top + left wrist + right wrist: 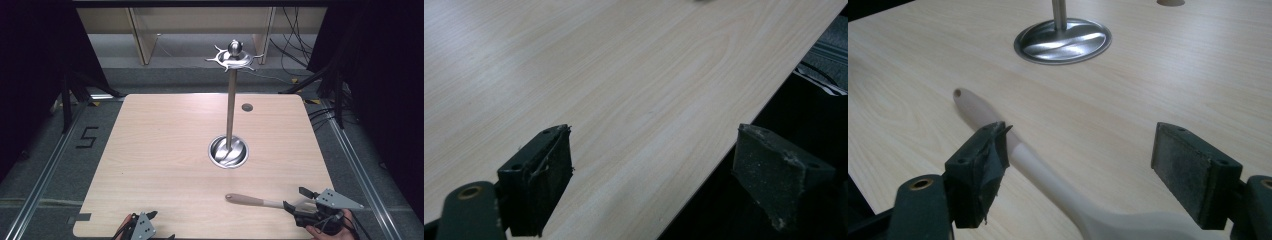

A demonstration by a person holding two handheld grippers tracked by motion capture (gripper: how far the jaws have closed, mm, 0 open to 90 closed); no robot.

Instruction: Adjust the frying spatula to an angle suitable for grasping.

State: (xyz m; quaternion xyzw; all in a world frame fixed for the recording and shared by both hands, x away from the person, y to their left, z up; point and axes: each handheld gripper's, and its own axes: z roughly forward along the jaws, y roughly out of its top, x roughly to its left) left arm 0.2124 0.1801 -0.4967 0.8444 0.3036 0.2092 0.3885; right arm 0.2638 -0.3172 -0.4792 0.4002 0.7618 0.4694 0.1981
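High view: right gripper point(300, 200) spread astride wooden spoon point(252, 201); left gripper point(147, 225) spread at table point(165, 150) edge.

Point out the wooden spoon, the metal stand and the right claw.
wooden spoon point(1048, 175), right gripper view, handle.
metal stand point(231, 107), high view, pole.
right claw point(298, 197), high view, between its open jaw tips.

Light wood tabletop point(165, 150), grey carpet floor point(40, 165) marked with a black 5 point(87, 137), dark curtains point(30, 75), black cables point(295, 50) behind

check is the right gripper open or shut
Open: the right gripper has its jaws wide apart, the wooden spoon lying flat between them, ungripped.
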